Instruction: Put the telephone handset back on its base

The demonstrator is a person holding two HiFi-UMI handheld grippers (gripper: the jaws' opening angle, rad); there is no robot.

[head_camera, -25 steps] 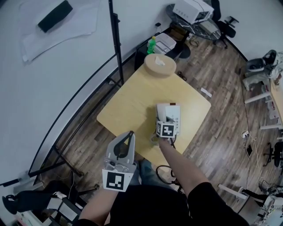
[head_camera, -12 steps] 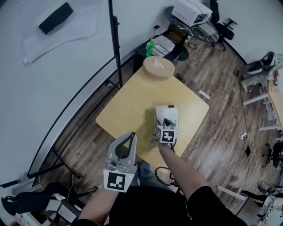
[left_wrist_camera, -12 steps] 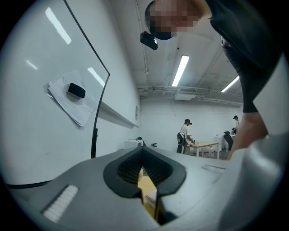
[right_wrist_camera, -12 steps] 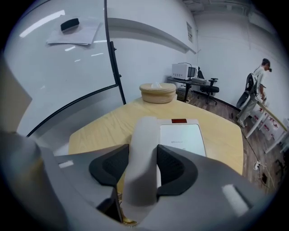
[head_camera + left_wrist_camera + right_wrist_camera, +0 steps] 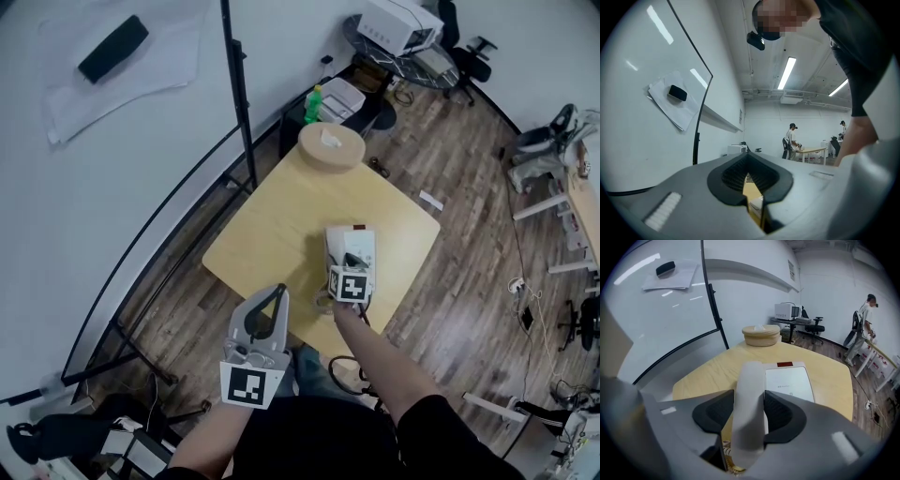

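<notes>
A white telephone base [image 5: 355, 246] lies on the yellow table [image 5: 272, 225]. Its handset [image 5: 749, 404] is a long white bar that runs along the base's [image 5: 790, 385] left side. My right gripper [image 5: 343, 266] points down at it. Its black pads press the handset's two sides, and the jaws have closed a little within the last second. Whether the handset rests in its cradle I cannot tell. My left gripper [image 5: 278, 292] hangs level off the table's near edge, jaws together and holding nothing; in its own view only a thin slit shows between the pads [image 5: 733, 180].
A round wooden tissue box [image 5: 330, 145] stands at the table's far corner. A black pole [image 5: 237, 84] rises by the white wall behind the table. A green bottle [image 5: 312, 103] and office gear sit on the floor beyond. People stand far off [image 5: 790, 140].
The head view has drifted slightly. Both grippers and the telephone keep their places relative to each other.
</notes>
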